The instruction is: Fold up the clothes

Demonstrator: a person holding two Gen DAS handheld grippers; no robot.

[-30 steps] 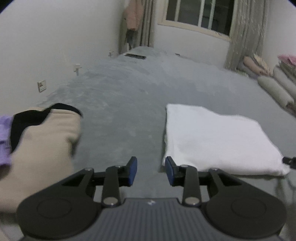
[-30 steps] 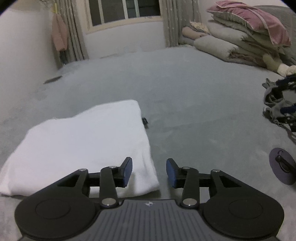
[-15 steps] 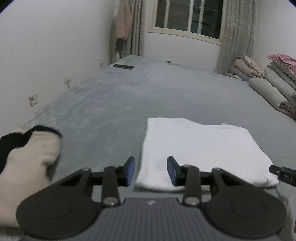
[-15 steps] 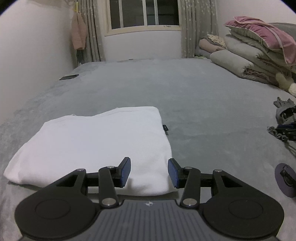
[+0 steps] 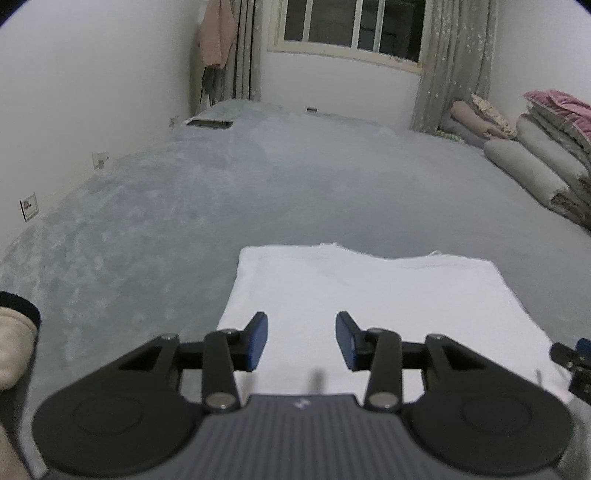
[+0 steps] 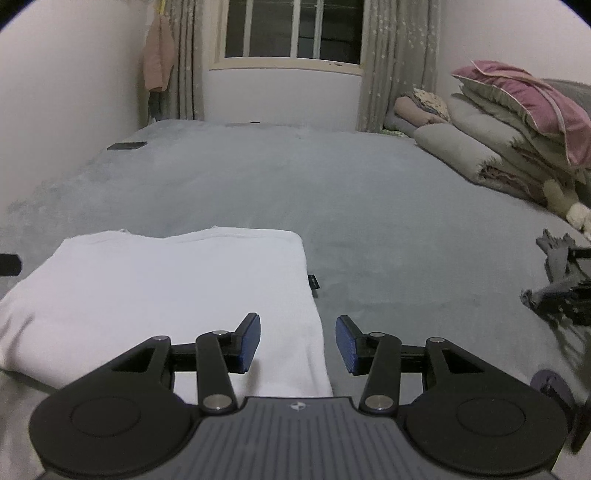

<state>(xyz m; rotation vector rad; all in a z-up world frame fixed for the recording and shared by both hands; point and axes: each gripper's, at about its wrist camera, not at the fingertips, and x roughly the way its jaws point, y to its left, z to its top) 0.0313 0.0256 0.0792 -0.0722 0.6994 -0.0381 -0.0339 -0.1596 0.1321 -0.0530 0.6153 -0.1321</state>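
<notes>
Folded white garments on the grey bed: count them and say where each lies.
1: the folded white garment lies flat on the grey bed, just ahead of both open grippers. Others may be out of view.

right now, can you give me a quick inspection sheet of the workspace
surface: grey bed cover, soft, lightly mottled.
job's things: white garment lying folded flat; small dark tag at its right edge.
clutter: beige garment at left; grey clothes heap at right; dark flat object far left.
grippers: left gripper open over the garment's near edge; right gripper open at its right edge; both hold nothing.
cables: nothing seen.
surroundings: window, curtains, stacked quilts, wall socket.
</notes>
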